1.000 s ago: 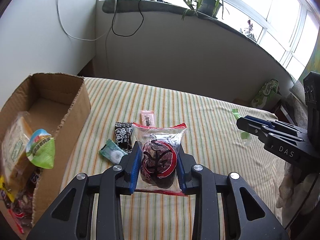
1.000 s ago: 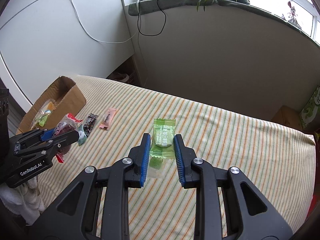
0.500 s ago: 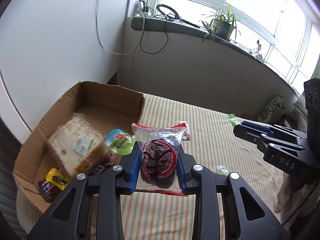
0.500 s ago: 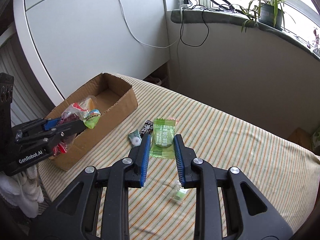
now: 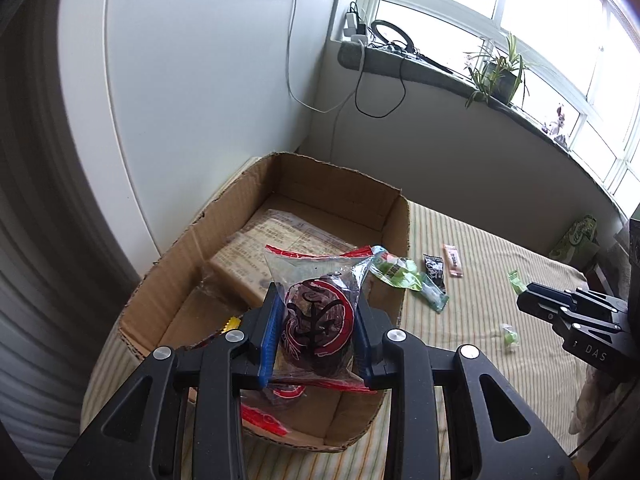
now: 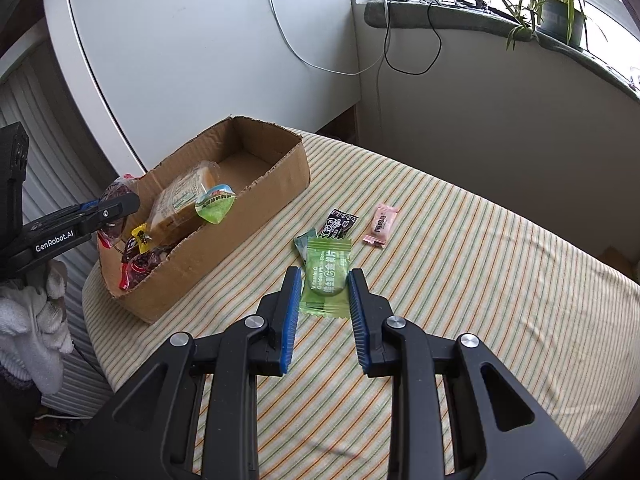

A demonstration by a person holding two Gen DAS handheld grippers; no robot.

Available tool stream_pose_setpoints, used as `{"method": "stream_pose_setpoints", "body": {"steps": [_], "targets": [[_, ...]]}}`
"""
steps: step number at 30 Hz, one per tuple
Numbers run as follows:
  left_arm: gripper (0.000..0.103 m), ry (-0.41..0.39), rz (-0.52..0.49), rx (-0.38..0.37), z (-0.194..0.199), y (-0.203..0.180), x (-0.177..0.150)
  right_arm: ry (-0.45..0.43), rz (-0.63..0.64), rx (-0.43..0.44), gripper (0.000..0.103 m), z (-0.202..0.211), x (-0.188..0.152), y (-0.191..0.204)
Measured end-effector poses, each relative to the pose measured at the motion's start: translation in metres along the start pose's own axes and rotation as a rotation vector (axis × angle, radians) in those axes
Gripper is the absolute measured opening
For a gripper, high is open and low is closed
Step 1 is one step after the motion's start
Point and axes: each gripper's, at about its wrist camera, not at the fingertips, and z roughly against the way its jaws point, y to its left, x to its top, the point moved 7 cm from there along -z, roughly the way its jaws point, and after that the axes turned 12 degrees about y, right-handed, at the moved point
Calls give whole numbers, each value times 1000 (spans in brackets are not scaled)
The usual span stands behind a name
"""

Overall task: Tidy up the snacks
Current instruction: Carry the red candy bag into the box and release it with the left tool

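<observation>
My left gripper (image 5: 318, 304) is shut on a clear packet with a dark red round snack (image 5: 316, 320) and holds it above the near end of the open cardboard box (image 5: 336, 188). In the box lie a tan bread-like pack (image 5: 280, 248), a green-lidded cup (image 6: 214, 204), a yellow candy (image 6: 141, 236) and red packets (image 6: 140, 264). My right gripper (image 6: 324, 280) is shut on a green plum-slice packet (image 6: 328, 256), held over the striped table to the right of the box (image 6: 224, 248). The left gripper (image 6: 120, 208) also shows at the box's near-left corner.
On the striped cloth (image 6: 480, 280) beside the box lie a black packet (image 6: 338, 224), a pink packet (image 6: 381, 225) and a teal packet (image 6: 304, 242); a small green candy (image 5: 509, 336) lies nearer. A white wall stands behind the box. A sill with a plant (image 6: 560, 4) and cables runs behind.
Both grippers swung left with their packets. The left one went from over the table to above the box. The right one came closer to the box and the loose packets.
</observation>
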Motion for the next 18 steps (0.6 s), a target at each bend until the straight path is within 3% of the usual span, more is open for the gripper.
{"method": "stream_pose_setpoints", "body": {"steps": [2, 4, 18], "targets": [[36, 2, 11, -1, 1, 7, -1, 0, -4, 0, 25, 1, -1, 0], [55, -9, 25, 0, 5, 13, -1, -5, -6, -3, 25, 3, -2, -2], [55, -48, 46, -20, 12, 15, -4, -22, -99, 57, 25, 18, -22, -26]]}}
